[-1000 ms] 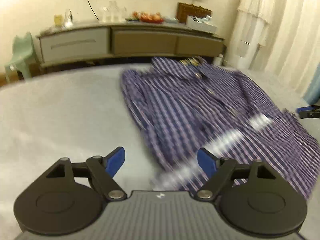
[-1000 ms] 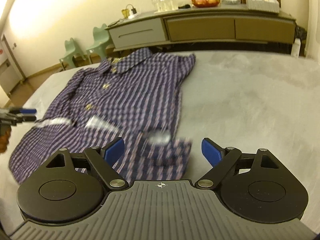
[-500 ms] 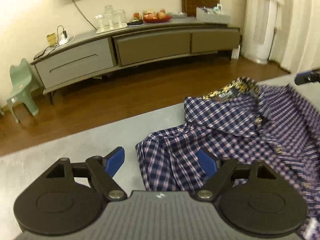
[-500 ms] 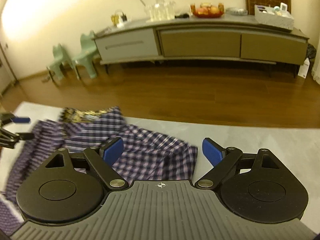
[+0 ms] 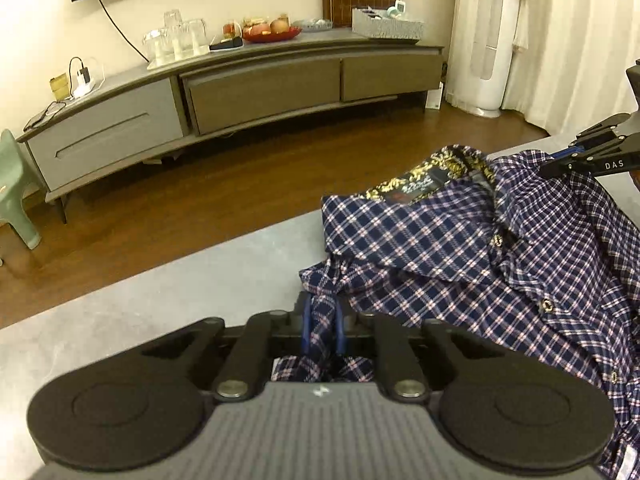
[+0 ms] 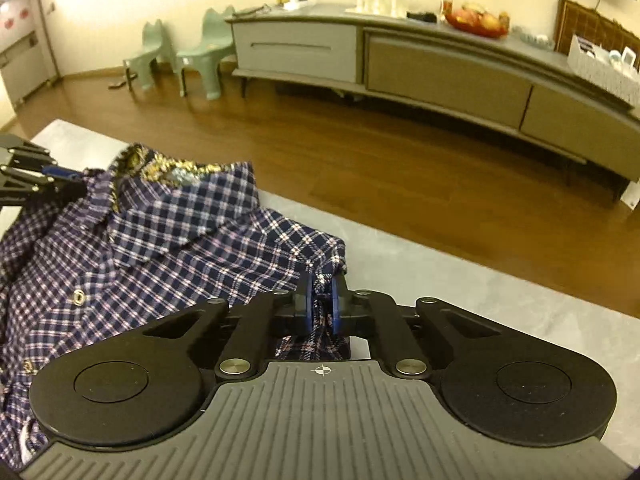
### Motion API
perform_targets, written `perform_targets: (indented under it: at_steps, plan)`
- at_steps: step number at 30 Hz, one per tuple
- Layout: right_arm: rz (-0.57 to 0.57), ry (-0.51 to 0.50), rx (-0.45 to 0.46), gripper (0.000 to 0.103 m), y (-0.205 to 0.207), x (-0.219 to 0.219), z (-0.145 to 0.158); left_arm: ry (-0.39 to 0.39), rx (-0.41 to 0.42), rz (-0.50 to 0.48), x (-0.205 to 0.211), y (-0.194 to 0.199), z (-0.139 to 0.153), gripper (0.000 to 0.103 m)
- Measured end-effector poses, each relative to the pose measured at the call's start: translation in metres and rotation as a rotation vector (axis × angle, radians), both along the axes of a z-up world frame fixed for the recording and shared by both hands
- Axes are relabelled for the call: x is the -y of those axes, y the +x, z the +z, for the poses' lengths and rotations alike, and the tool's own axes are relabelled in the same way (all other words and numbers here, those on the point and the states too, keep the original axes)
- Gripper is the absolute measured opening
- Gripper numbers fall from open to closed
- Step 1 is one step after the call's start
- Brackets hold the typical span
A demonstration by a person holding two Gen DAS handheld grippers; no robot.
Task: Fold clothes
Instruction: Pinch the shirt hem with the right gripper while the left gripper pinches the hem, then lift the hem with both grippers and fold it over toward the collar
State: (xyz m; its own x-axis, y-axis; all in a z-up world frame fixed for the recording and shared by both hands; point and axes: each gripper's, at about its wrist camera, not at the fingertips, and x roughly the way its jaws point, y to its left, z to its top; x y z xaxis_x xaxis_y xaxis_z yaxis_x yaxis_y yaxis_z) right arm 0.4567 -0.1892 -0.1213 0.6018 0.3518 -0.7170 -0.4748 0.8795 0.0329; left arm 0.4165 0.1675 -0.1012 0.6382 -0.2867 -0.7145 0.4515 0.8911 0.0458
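Within the last half second both claws, left claw (image 5: 321, 330) and right claw (image 6: 321, 307), went from released to clenched on the shoulder corners of the navy-and-white checked button shirt (image 5: 460, 256) at the grey worktop (image 5: 180, 308) far edge, readying a fold.

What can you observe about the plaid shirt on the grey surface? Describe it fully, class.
The plaid shirt looks like woven cloth, navy with pink and white checks. It lies front up, rumpled, on the grey surface, with metal snap buttons and a gold patterned collar lining. The left gripper and right gripper each pinch a shoulder corner.
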Motion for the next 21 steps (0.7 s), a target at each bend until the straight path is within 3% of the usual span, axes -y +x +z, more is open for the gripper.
perform_targets:
  at_steps: [4,6,8,11,13,16,18,21]
  plan:
    - [0.006,0.036,0.06,0.006,-0.023,0.005,0.021,-0.049,0.076,0.004,-0.005,-0.018,0.017,0.009]
    - [0.02,0.055,0.106,0.006,-0.05,0.011,0.037,-0.088,0.136,-0.015,-0.01,-0.044,0.034,0.009]
    - [0.047,0.071,0.168,0.006,-0.093,0.018,0.054,-0.126,0.219,-0.059,-0.017,-0.087,0.053,0.009]
    - [0.11,0.09,0.261,0.006,-0.18,0.032,0.073,-0.116,0.324,-0.181,-0.031,-0.182,0.07,0.009]
    - [0.147,0.062,0.257,0.007,-0.241,0.042,0.066,-0.086,0.271,-0.263,-0.04,-0.238,0.06,0.015]
    - [0.151,-0.033,0.157,0.025,-0.309,0.056,0.034,0.01,0.175,-0.232,-0.047,-0.292,0.03,0.018]
    - [0.097,-0.051,0.07,0.033,-0.338,0.066,0.016,-0.025,0.122,-0.185,-0.055,-0.307,0.021,0.021]
    - [-0.003,-0.002,0.049,0.035,-0.36,0.078,0.021,-0.091,0.094,-0.084,-0.065,-0.314,0.023,0.025]
